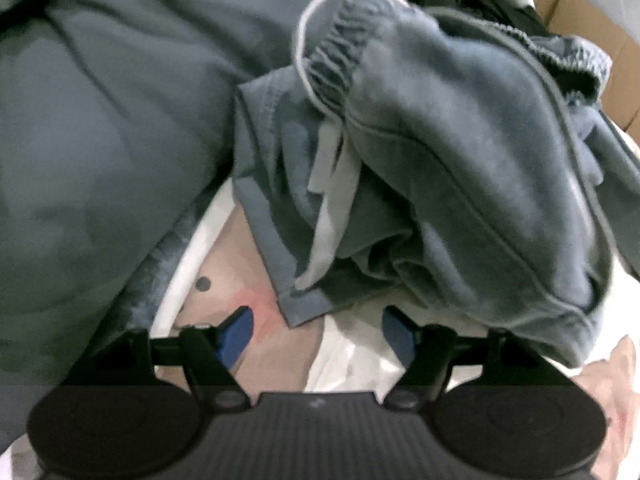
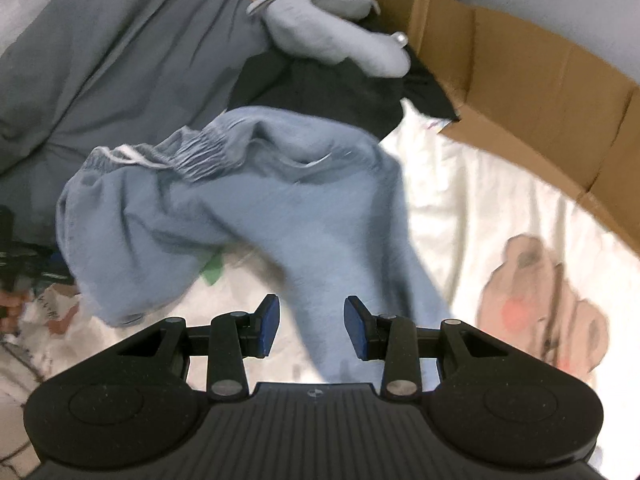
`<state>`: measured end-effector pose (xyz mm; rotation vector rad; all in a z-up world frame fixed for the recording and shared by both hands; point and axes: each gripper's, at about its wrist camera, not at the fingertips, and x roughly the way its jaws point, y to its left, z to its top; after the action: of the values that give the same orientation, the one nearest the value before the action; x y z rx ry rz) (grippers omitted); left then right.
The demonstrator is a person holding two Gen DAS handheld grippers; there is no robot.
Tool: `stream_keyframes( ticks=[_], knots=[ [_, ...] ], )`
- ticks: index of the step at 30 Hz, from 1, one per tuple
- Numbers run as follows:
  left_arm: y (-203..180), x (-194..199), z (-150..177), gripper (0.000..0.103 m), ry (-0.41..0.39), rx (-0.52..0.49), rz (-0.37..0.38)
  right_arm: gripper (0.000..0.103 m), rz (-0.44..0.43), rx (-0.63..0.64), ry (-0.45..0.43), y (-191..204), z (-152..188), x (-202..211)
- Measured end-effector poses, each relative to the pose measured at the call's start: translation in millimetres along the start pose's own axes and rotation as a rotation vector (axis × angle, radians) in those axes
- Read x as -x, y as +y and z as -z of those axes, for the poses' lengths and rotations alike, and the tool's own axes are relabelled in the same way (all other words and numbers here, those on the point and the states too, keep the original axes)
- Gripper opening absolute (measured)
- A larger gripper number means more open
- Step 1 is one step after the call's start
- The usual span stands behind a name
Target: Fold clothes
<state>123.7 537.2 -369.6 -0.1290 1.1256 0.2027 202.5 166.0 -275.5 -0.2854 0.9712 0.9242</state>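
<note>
Blue-grey sweat shorts with a gathered waistband and a white drawstring lie crumpled on a white printed sheet. My left gripper hangs open just above the sheet. A hem corner of the shorts lies just ahead of the gap, and neither blue pad touches it. In the right wrist view the same shorts spread across the middle, and one leg runs down under my right gripper. That gripper's pads stand apart, with cloth showing flat in the gap and not pinched.
A grey duvet is bunched up on the left. A black garment and a pale blue plush toy lie beyond the shorts. Brown cardboard boxes line the right side. The sheet shows a pink bear print.
</note>
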Motion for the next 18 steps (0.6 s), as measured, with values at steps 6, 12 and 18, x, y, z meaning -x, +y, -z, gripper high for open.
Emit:
stream_keyframes(
  ticks=[6,12,18],
  knots=[
    [-2,-10,4,0.068,-0.043,-0.031,-0.013,0.043,-0.122,0.024,0.045,47,18,-24],
    [0,-9,4,0.061,-0.095,-0.044,0.012,0.047,-0.200,0.062,0.072,98,33,-50],
    [2,-5,7,0.040,-0.124,-0.066,0.045,0.052,-0.281,0.063,0.120,133,40,-72]
  ],
)
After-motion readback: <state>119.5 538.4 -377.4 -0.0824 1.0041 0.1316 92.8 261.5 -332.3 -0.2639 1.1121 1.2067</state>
